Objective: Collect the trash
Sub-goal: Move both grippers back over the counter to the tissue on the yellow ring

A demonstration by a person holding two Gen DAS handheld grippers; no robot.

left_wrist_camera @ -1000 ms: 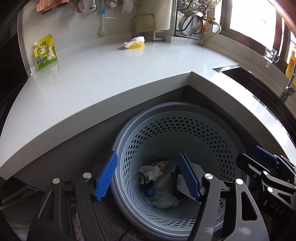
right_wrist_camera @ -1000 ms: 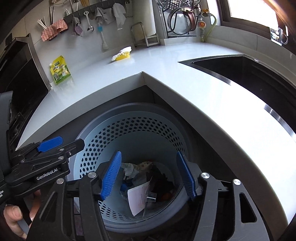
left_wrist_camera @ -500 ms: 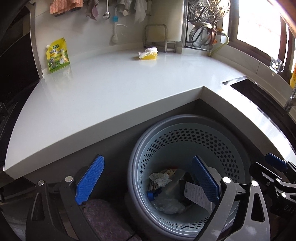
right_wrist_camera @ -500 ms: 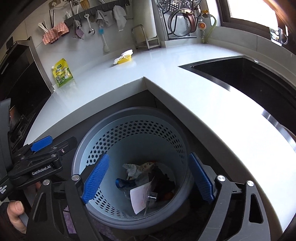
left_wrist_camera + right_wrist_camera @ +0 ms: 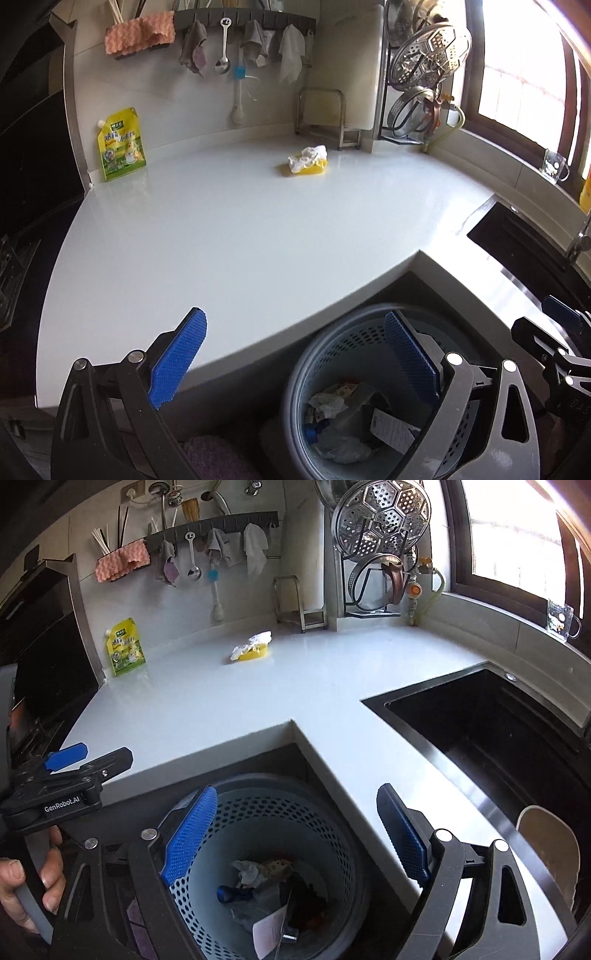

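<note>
A pale blue perforated bin (image 5: 354,339) (image 5: 280,812) stands on the floor in the inner corner of the white counter (image 5: 240,236). It holds crumpled paper (image 5: 327,400) (image 5: 251,871), a printed label and plastic scraps. My left gripper (image 5: 293,321) is open and empty, raised over the counter edge and the bin's rim. Above the bin, my right gripper (image 5: 297,794) is also open and empty. A yellow sponge with a white crumpled tissue (image 5: 306,164) (image 5: 253,648) lies far back on the counter.
A yellow-green pouch (image 5: 121,146) (image 5: 125,648) leans on the back wall at the left. A dark sink (image 5: 498,731) is sunk into the counter on the right. Cloths and utensils hang on a wall rail; a metal rack with lids stands in the corner. A hand (image 5: 22,886) holds the left gripper.
Both grippers have risen away from the bin and their jaws have spread wider. The views now take in much more of the counter, and the bin sits lower in each picture.
</note>
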